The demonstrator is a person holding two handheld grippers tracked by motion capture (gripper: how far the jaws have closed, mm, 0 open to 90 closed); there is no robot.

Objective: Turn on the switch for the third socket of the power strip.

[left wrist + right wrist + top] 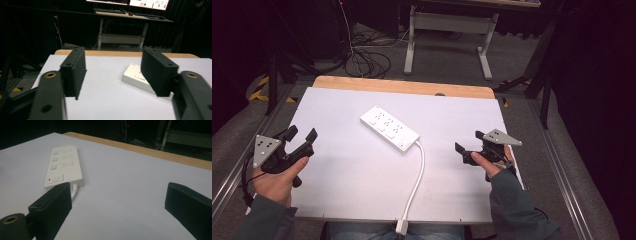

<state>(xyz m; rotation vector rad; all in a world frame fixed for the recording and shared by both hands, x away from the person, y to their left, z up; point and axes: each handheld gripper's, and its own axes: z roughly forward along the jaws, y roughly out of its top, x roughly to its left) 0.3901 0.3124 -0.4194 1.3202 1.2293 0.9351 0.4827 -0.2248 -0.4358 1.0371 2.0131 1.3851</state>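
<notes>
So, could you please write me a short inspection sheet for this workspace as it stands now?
Surface: white board on a wooden table, flat and bare apart from the job's things.
Job's things: white power strip lies diagonally mid-board, sockets up, untouched.
Clutter: nothing seen.
Grippers: left gripper at the board's left edge, jaws open, holding nothing; right gripper near the right edge, jaws open, holding nothing. Both are apart from the strip.
Cables: the strip's white cord runs to the near edge, its plug hanging over it. Black cables lie coiled on the floor beyond the table.
Surroundings: dark room, grey floor, a desk frame behind, monitors on it.
</notes>
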